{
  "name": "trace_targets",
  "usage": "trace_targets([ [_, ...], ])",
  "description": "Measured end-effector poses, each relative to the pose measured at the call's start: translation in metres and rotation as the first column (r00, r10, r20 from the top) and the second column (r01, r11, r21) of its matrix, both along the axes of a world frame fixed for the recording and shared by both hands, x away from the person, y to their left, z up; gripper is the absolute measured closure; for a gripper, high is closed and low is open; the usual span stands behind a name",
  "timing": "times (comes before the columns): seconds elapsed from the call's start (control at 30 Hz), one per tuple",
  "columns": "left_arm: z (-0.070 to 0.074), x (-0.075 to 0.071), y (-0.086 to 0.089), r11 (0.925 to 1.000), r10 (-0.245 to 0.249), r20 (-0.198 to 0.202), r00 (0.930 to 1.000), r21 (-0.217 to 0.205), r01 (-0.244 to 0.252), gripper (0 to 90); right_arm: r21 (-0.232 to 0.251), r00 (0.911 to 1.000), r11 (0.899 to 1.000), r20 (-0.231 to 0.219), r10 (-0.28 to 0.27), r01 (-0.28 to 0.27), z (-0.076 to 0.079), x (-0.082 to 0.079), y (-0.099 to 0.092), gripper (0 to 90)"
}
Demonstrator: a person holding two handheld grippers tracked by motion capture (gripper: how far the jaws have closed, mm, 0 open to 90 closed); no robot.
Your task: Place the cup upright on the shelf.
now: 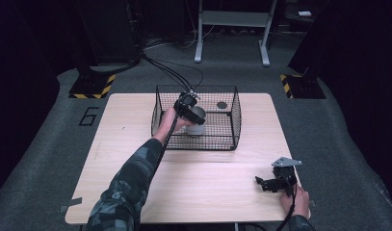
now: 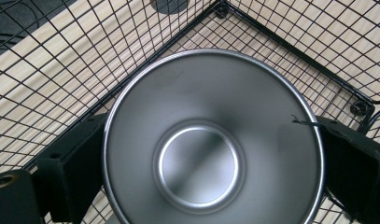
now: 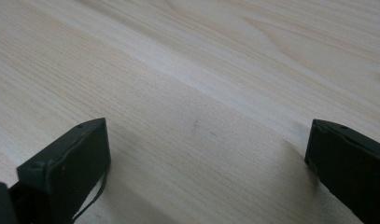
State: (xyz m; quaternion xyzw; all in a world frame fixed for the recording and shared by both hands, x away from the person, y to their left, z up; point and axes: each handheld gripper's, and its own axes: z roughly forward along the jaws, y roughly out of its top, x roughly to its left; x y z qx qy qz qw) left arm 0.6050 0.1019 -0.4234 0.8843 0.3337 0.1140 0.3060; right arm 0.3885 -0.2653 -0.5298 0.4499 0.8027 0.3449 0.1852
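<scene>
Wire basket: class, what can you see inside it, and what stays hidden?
Inside the wire basket stands a metal cup, gripped by the left hand-held gripper, plus a dark round disc on the floor. The cup is empty; what lies beneath it is covered.

The wire basket [image 1: 229, 126] is walled on all four sides and open at the top, so entry is from above only. Inside it, the left gripper [image 1: 189, 109] and the metal cup [image 1: 197, 126] between its jaws occupy the left half; a dark disc [image 1: 222, 105] lies near the back right corner. The table [image 1: 203, 187] in front of the basket is bare up to the right gripper [image 1: 267, 184] near the front right edge.
</scene>
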Motion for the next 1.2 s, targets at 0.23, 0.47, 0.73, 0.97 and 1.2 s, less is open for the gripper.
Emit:
trace_targets([
  [0.23,0.002,-0.002,0.002,0.9995,0.022,0.017,0.9996,-0.024,-0.021,1.0,0.002,1.0000,1.000,0.000,-0.002,0.002,0.000,0.000,0.000,0.0],
  [0.47,0.018,-0.007,0.007,0.9959,0.037,0.050,0.9980,-0.084,-0.033,0.0,-0.002,1.0000,1.000,0.000,-0.001,0.001,0.000,0.000,0.000,0.0],
  [0.73,0.043,-0.024,0.012,0.9912,-0.029,0.093,0.9953,-0.126,0.040,0.0,-0.014,1.0000,1.000,0.004,0.005,-0.005,0.000,0.000,-0.001,0.0],
  [0.97,0.064,-0.046,0.017,0.9880,-0.060,0.145,0.9877,-0.132,0.079,0.0,-0.014,1.0000,1.000,0.004,0.005,-0.005,0.000,0.000,-0.001,0.0],
  [1.2,0.078,-0.072,0.029,0.9840,-0.061,0.175,0.9828,-0.155,0.088,0.1,-0.014,1.0000,1.000,0.004,0.005,-0.005,0.000,0.000,-0.001,0.0],
])
